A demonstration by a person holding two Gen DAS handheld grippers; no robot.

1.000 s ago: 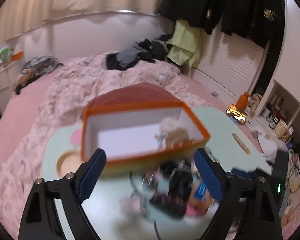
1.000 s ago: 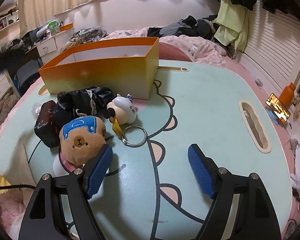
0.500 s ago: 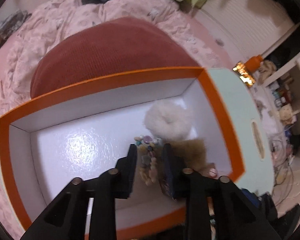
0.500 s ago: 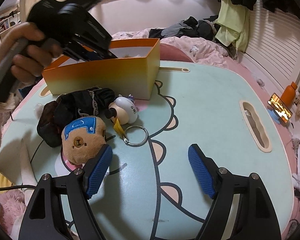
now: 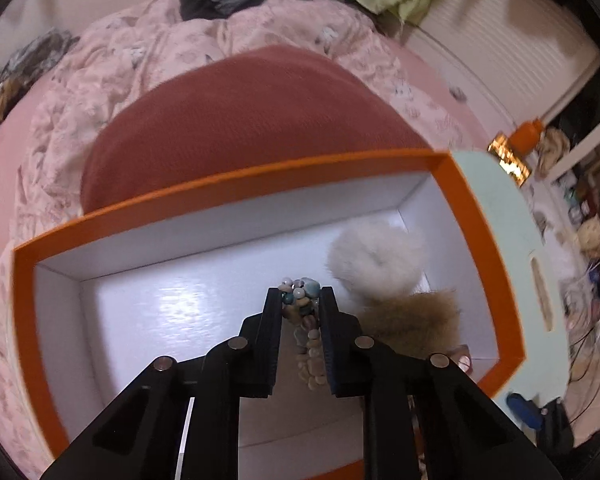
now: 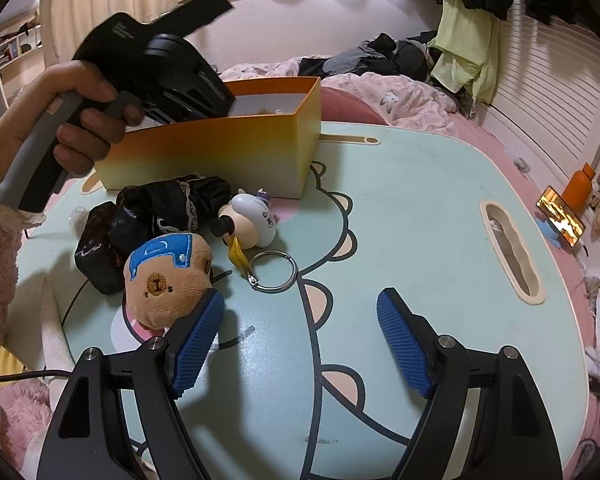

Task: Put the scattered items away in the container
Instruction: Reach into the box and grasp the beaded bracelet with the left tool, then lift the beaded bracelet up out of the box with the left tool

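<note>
The orange box [image 5: 236,176] has a white inside. In it lie a white fluffy scrunchie [image 5: 376,260] and a brown furry piece [image 5: 412,316]. My left gripper [image 5: 300,292] reaches down into the box, shut on a string of coloured beads [image 5: 304,308]. In the right wrist view a hand holds that left gripper [image 6: 160,76] over the box [image 6: 220,152], its tips hidden behind the wall. My right gripper [image 6: 300,312] hovers open over the table. Its left pad is close to a bear plush [image 6: 164,280] with a blue cap.
In front of the box lie a black frilly bundle [image 6: 172,208], a dark pouch [image 6: 96,252], a white figurine [image 6: 252,220] and a metal key ring [image 6: 274,272]. The mint table [image 6: 420,220] has a slot handle [image 6: 508,252]. A red cushion [image 5: 240,120] sits behind the box.
My left gripper moved from in front of the box to over it and down inside, and its jaws closed onto the beads. The right gripper has stayed still.
</note>
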